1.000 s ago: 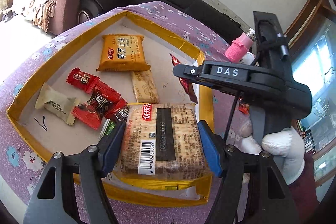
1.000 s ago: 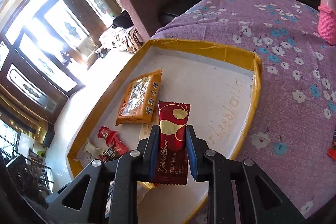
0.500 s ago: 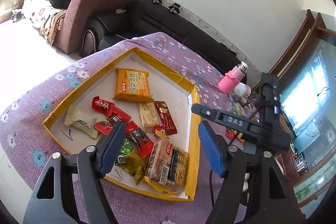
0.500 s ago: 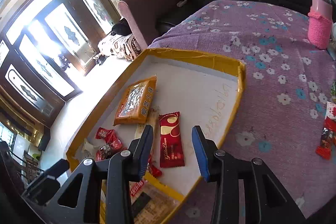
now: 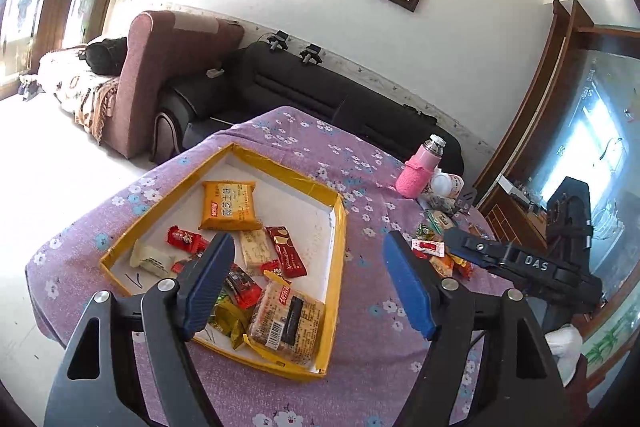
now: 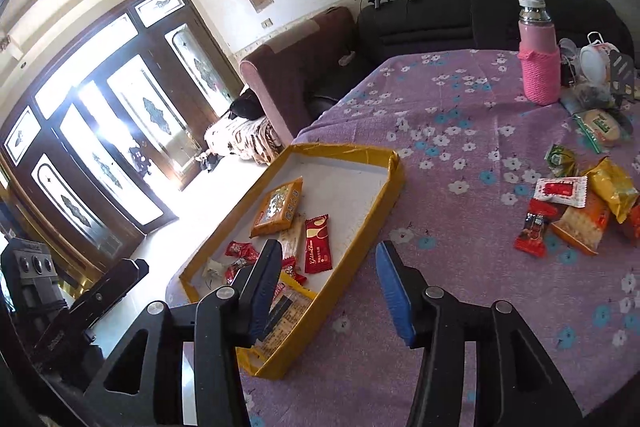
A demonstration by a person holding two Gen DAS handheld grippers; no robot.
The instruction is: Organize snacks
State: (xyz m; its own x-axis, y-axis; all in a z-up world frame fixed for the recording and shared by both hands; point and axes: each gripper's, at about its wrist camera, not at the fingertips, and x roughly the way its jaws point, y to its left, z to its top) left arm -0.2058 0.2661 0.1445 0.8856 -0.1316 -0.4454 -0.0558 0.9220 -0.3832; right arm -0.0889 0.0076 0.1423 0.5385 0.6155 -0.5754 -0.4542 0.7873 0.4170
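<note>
Covering the table is a purple floral cloth (image 5: 280,135), with the yellow-edged tray (image 5: 340,227) on its left holding most snacks: orange pack (image 5: 228,205), cracker pack (image 5: 286,323), red bar (image 5: 286,257). Loose snacks (image 6: 576,211) sit far right. Both left gripper (image 5: 308,287) and right gripper (image 6: 328,291) are spreading apart, nothing between them.

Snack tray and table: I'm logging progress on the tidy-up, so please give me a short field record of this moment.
tray: yellow-rimmed tray on purple floral cloth
in tray: orange biscuit pack, dark red wafer bar, cracker pack, small red candies
still loose: snack pile on cloth, right of tray
left gripper: opening, nothing between jaws
right gripper: opening, nothing between jaws
other: pink bottle
</note>
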